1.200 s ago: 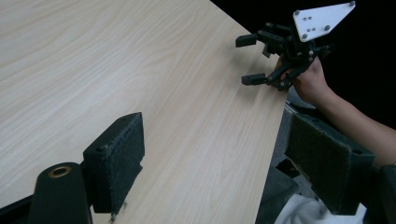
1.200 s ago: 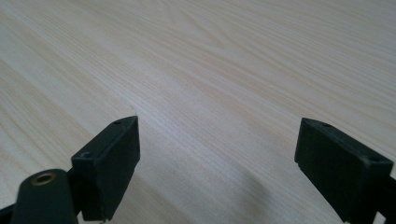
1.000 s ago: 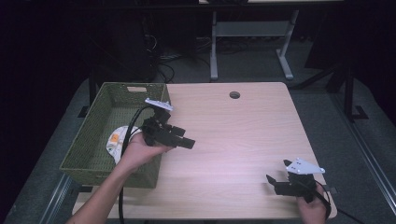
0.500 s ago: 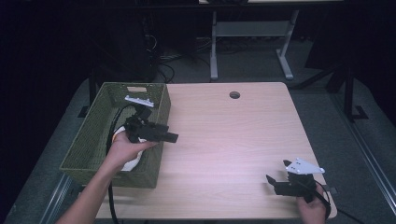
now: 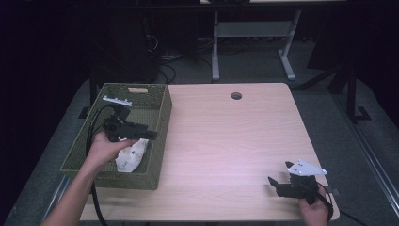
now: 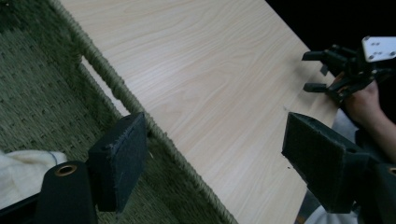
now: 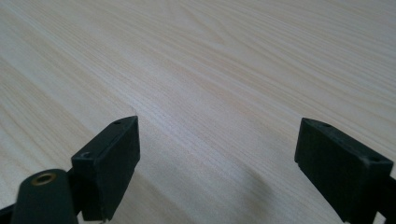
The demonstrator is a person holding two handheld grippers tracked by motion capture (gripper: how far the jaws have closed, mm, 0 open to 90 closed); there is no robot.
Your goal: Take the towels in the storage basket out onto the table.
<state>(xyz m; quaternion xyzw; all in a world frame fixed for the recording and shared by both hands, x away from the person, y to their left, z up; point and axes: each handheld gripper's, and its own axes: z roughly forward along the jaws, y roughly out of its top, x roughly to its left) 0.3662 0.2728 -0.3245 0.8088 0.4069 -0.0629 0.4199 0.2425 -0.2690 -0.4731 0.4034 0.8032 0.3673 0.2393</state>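
A person's left hand holds the left gripper above the olive-green woven rectangular basket, which sits at the 9 o'clock side of the pale wooden table. The gripper's two black jaws are spread wide and hold nothing, pointing toward 3 o'clock over the basket's right wall. In the left gripper view, one pad hangs over the basket's woven interior while the other pad hangs over the table, so the jaws straddle the basket's rim. A crumpled white cloth with a small dark mark lies on the basket's floor near its 6 o'clock end, just beneath and beside the hand; its edge shows at the lower left of the left gripper view.

At the table's 5 o'clock corner, the person's right hand rests the right gripper on the wood, its jaws likewise spread apart and empty, pointing toward 9 o'clock. A small round dark hole marks the tabletop at 12 o'clock.
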